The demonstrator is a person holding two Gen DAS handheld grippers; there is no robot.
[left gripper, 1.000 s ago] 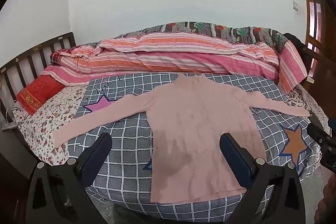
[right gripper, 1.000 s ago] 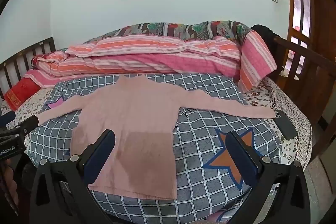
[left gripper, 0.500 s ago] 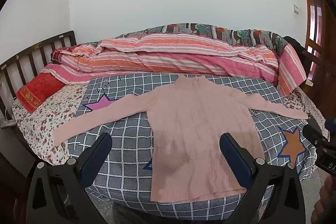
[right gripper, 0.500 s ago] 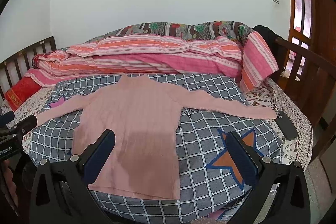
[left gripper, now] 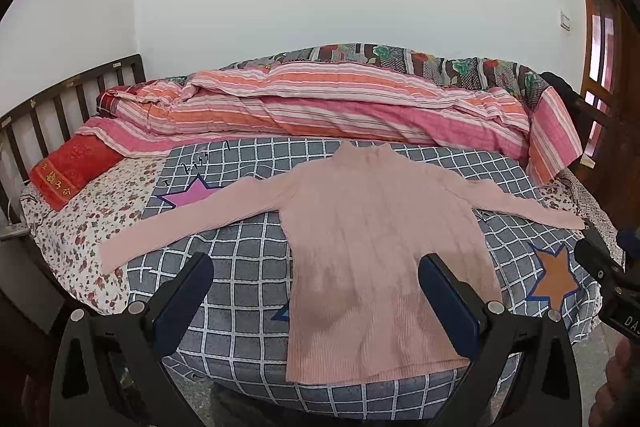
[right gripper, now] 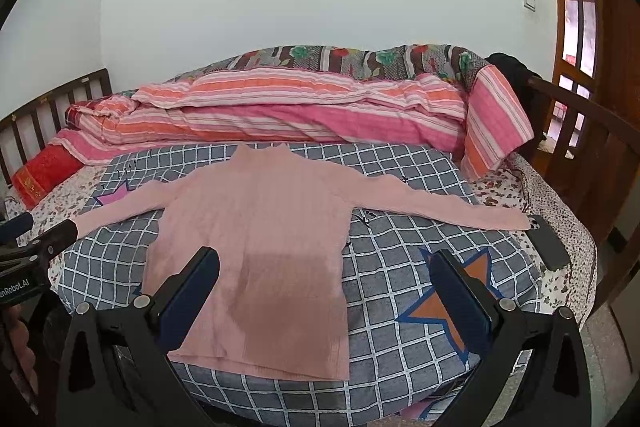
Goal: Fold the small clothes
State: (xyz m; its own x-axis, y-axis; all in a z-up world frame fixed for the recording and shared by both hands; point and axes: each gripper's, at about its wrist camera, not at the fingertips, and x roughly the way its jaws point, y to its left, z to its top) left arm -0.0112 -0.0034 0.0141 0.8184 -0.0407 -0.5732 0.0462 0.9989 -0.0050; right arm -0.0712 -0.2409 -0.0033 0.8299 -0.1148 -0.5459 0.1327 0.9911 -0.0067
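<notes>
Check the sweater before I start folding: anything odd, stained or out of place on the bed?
The pink sweater lies flat, sleeves spread, but a darker patch covers its lower half, like damp or a stain; I cannot tell which. A dark phone lies by the right cuff, near the bed edge. Both grippers are open, holding nothing.

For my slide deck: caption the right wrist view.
Open right hand-held gripper hovers over a pink sweater spread flat, sleeves out, on a checked blanket.
</notes>
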